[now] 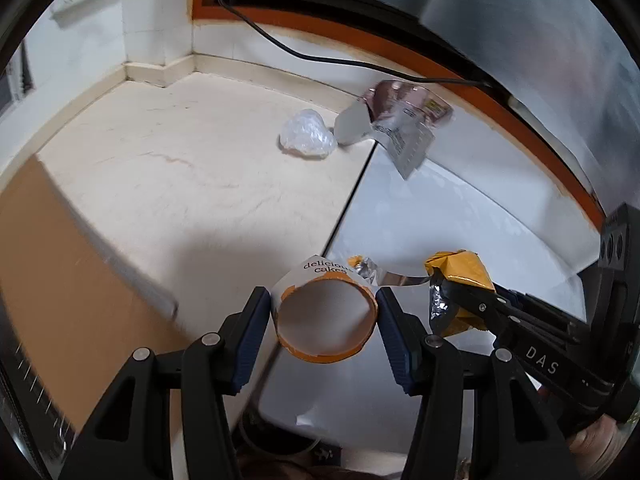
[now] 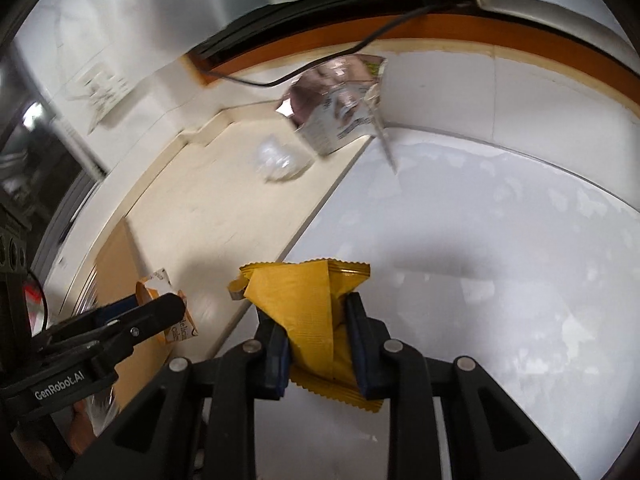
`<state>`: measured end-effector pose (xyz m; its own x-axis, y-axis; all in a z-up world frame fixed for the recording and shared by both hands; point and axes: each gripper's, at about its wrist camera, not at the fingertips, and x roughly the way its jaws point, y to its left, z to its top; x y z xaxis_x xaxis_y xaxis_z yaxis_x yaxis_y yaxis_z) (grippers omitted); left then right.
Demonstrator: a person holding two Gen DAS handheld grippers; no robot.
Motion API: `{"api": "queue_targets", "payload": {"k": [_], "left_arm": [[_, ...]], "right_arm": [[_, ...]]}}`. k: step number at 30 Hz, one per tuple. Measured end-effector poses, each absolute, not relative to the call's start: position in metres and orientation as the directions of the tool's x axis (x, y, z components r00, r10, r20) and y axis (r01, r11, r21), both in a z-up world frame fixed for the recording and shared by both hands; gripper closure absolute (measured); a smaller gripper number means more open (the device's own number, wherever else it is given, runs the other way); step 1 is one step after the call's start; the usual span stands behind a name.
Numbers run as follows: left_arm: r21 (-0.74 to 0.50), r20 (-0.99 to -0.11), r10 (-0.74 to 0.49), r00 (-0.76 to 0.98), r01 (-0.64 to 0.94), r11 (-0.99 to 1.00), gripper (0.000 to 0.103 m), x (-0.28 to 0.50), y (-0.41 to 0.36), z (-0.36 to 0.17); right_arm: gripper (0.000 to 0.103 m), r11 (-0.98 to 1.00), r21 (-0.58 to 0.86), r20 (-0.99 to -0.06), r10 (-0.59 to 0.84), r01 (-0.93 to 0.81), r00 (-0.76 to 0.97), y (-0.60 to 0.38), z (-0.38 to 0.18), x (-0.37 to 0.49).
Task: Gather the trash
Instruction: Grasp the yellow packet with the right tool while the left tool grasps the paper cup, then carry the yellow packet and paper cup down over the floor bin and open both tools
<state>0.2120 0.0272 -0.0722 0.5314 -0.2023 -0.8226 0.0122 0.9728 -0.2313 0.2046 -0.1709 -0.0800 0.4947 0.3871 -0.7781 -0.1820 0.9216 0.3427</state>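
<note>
The left gripper is clamped on a paper cake cup, a short open cylinder of thin card, white with an orange rim and printed lettering, pressed slightly oval between the ribbed blue pads. The right gripper is closed on a yellow snack wrapper, a crinkled foil-lined packet with zigzag-cut ends and a silver inside that is seen from the left wrist view. Both pieces are held clear of the surface, so two items of trash are judged as picked up but not yet dropped anywhere; no bin is visible in either view.

Farther out, two pieces are left to be collected. A crumpled ball of clear plastic film lies on the cream floor, glossy and wrinkled. Just beside it, a torn metallic pouch with a pinkish print and a silver lining is propped at the wall, partly over the white glossy panel. A black cable is draped along the wall under the orange trim. The task is judged to be about halfway done.
</note>
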Motion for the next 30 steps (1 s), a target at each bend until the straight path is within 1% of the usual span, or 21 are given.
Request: {"api": "queue_targets", "payload": {"k": [8,15,21,30], "left_arm": [[-0.148,-0.79,-0.099,0.605,-0.031,0.989,0.05,0.127,0.005,-0.048],[-0.099,-0.785,-0.039,0.618,-0.064,0.993,0.05,0.076,-0.005,-0.047],[-0.082,-0.804,-0.014,0.594,-0.088,0.993,0.05,0.049,-0.002,-0.062],[-0.111,-0.845,-0.034,0.534,-0.114,0.987,0.05,0.016,0.014,-0.104]], "right_arm": [[0.078,0.882,0.346,-0.787,0.458,-0.32,0.413,-0.169,-0.074,0.163],[0.078,0.84,0.32,-0.811,0.482,-0.438,0.333,-0.159,-0.078,0.129],[0.078,0.798,0.282,-0.828,0.483,-0.533,0.286,-0.139,-0.084,0.101],[0.078,0.764,0.218,-0.86,0.444,-0.607,0.25,-0.106,-0.105,0.062]]}}
